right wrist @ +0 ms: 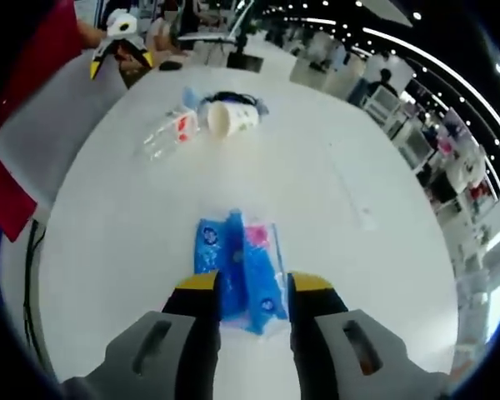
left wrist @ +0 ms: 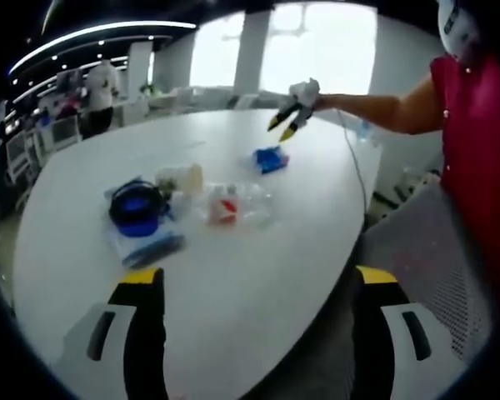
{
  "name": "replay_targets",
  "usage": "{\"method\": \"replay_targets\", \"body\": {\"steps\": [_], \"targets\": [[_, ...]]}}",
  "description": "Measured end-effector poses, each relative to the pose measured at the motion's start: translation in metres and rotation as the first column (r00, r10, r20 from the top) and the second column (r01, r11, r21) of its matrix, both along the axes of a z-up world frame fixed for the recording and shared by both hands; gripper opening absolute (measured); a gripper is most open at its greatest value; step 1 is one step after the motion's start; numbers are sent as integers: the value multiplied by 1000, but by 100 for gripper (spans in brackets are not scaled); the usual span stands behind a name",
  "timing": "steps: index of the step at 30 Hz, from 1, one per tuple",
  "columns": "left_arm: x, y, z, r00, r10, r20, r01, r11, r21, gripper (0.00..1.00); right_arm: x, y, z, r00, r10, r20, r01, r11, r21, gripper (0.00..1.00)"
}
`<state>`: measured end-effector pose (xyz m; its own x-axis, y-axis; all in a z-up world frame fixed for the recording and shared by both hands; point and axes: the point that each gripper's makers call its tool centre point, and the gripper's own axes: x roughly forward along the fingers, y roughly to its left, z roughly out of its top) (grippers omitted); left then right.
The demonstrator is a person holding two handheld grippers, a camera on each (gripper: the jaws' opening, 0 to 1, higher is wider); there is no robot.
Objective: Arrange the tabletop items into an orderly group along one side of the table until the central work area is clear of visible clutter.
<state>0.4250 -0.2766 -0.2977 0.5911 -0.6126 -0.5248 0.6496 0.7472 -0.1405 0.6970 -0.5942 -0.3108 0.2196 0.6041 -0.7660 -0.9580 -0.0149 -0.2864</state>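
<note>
Straddling the blue packet (right wrist: 243, 271), the right gripper (right wrist: 248, 287) has jaws apart, ready to clamp; left gripper (left wrist: 258, 279) waits open (clutter (left wrist: 179, 204) mid-worktop (left wrist: 258, 242)).

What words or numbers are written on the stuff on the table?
None can be read.
Blue packet: round white marks and a pink patch, print too blurred.
Clear packet: red label, too small.
Cup: no print visible.

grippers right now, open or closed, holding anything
Left gripper: open, yellow-tipped fingers wide apart above the white table, holding nothing.
Right gripper: fingers around the blue plastic packet; whether it is clamped cannot be told.
</note>
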Motion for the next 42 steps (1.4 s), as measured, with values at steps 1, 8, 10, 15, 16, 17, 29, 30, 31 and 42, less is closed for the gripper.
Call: {"method": "replay_targets", "body": {"steps": [1,8,10,15,16,17,29,30,31,42], "targets": [[0,0,0,1000,-2,2,2,1000,-1,90,-2,0,2,1000,-4,0,4,1000,4,33],[-1,-3,6,999,-19,27,20,1000,-12,90,-19,4,13,999,-50,-6,50,998,46,32],[-1,-4,7,999,-23,33,23,1000,-16,90,-27,6,15,998,-60,-10,60,997,53,33],[-2,-8,12,998,-38,51,39,999,-18,90,-43,10,26,996,-90,-14,91,992,86,33],[-2,-9,13,997,-41,58,43,999,-20,90,-47,11,28,995,-98,-15,99,991,91,33],[-3,-10,15,997,-44,63,45,999,-22,90,-49,11,30,995,-103,-14,104,990,93,33],[-7,-20,32,989,-87,123,95,994,-54,89,-105,37,41,988,-149,-36,153,974,168,32],[-7,-21,32,988,-89,126,96,994,-56,88,-107,39,41,988,-149,-36,153,974,168,32],[-8,-21,34,987,-91,132,100,993,-60,88,-114,42,40,988,-150,-40,155,974,167,32],[-11,-25,48,979,-106,176,123,988,-90,87,-174,77,33,986,-147,-76,160,968,193,31]]}}
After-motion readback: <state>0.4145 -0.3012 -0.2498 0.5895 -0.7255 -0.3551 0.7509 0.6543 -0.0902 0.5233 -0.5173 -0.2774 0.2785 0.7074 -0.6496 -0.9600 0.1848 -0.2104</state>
